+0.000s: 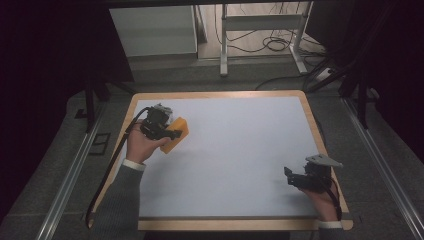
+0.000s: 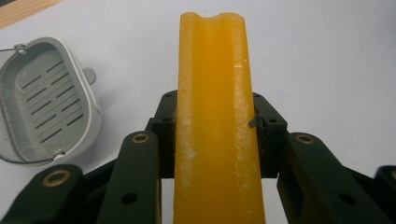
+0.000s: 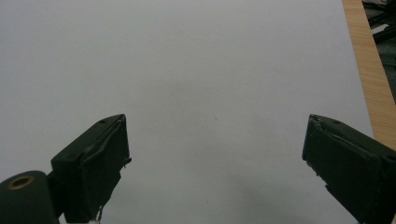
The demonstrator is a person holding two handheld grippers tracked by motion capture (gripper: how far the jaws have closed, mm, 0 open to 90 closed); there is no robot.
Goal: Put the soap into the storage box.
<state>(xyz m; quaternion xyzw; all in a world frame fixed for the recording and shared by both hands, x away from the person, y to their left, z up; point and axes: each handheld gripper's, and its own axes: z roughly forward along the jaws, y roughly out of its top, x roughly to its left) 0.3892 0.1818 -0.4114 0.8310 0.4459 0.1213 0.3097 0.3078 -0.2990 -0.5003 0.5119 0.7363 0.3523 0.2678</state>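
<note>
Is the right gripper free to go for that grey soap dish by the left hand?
Probably not easily: the right gripper is open and empty, but sits at the table's opposite side; the grey soap dish lies beside the left gripper, which clamps the orange bar.

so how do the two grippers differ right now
The left gripper is shut on the orange soap bar; the right gripper is open with nothing between its jaws. The left one sits at the table's far left, the right one at the near right. Both are black and hand-held over the white table.
</note>
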